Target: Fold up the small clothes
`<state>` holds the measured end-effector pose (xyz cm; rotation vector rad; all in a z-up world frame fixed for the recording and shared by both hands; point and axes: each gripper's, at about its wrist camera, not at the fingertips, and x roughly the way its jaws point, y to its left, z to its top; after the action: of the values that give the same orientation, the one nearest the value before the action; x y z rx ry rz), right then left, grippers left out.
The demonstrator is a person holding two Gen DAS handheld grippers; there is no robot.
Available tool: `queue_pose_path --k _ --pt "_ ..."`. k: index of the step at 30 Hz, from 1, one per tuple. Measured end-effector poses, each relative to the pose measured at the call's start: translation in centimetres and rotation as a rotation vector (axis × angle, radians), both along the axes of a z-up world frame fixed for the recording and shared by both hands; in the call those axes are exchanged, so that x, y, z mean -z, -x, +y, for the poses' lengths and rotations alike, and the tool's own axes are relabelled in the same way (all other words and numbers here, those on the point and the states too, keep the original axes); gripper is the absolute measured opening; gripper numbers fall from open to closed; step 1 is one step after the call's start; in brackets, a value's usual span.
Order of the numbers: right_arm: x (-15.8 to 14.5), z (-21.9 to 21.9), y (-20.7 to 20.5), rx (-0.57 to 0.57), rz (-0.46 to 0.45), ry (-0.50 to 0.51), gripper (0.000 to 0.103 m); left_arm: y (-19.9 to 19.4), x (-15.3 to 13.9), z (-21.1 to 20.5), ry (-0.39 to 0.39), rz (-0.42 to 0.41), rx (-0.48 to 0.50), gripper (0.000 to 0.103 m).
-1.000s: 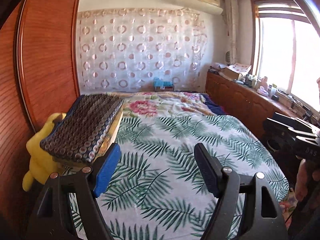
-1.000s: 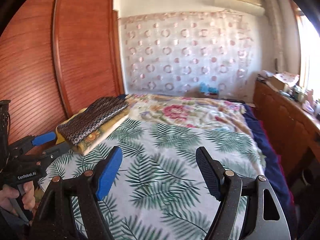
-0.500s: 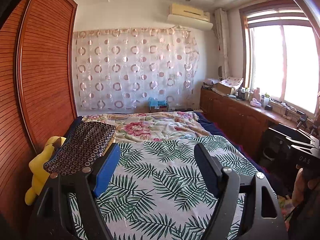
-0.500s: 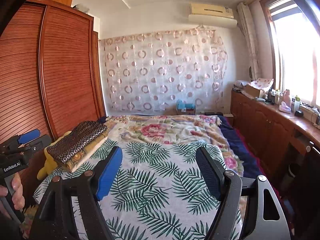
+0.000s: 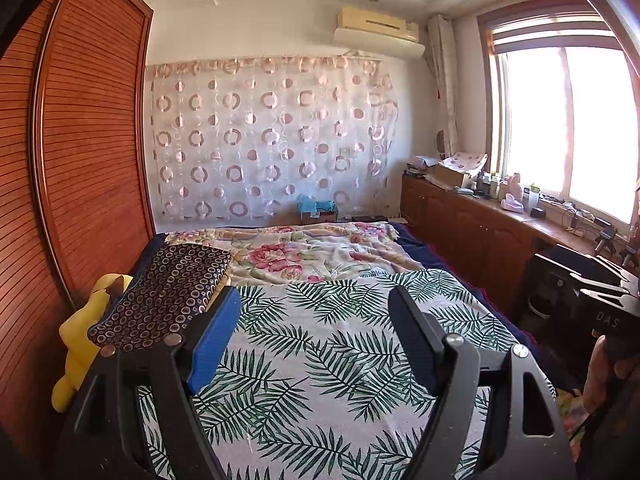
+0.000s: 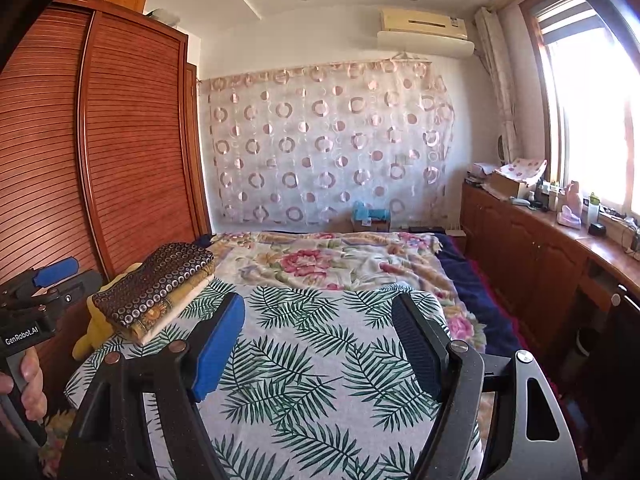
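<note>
Both claws stood wide and empty: the left claw (image 5: 314,340) and the right claw (image 6: 318,346) had lifted and drawn back from the bed (image 5: 320,360) over the last second, so more wall and ceiling showed than before. That retreat suggested a fold was finished. The folded clothes (image 6: 156,288) lay stacked at the bed's left edge, ahead and left of both claws, touching neither, beside a yellow plush toy (image 5: 76,344).
</note>
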<state>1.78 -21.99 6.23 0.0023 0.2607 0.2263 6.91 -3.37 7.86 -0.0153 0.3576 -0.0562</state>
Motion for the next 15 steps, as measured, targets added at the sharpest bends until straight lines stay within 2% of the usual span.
queue_pose_path --k 15 --pt "-0.18 -0.77 -0.24 -0.003 -0.003 0.004 0.078 0.16 -0.08 -0.25 0.002 0.001 0.000 0.077"
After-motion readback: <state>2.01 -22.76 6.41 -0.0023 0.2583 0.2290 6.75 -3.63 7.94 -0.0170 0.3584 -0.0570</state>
